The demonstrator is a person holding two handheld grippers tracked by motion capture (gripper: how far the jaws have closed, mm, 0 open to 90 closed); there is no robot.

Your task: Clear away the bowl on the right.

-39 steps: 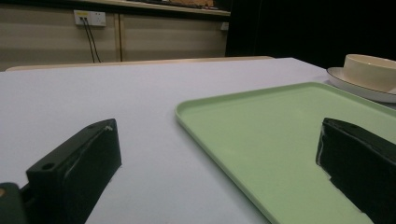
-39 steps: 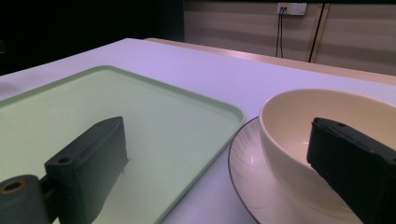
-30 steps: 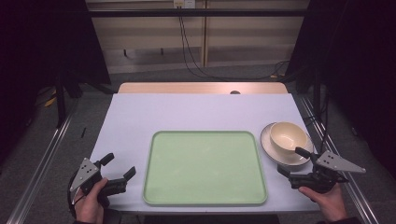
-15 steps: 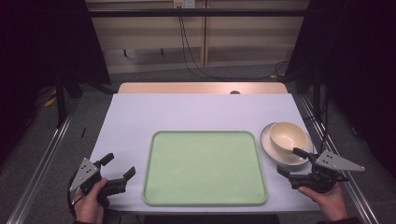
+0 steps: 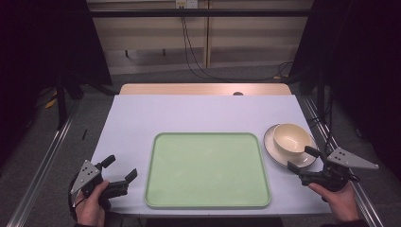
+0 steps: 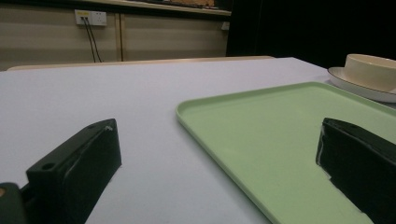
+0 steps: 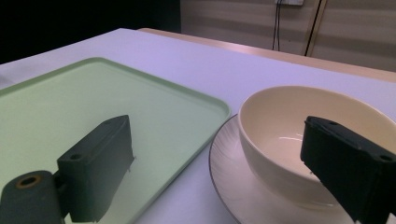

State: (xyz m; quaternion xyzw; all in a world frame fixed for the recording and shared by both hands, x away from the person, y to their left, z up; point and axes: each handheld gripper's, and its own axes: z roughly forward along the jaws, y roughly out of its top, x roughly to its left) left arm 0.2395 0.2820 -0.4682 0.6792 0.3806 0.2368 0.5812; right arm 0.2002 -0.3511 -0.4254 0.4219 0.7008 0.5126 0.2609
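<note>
tray (image 5: 208, 169), pale green, sits mid-table. cream bowl (image 5: 288, 138) rests on a plate (image 5: 273, 150) at its 3 o'clock. right gripper (image 5: 302, 160) spread beside the plate; left gripper (image 5: 120, 169) spread at 8 o'clock.

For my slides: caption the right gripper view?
Open right gripper facing a cream bowl on its plate, beside a green tray.

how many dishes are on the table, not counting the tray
2: a cream bowl and the plate it sits on, both right of the green tray, just ahead of the right gripper. Nothing seems hidden.
</note>
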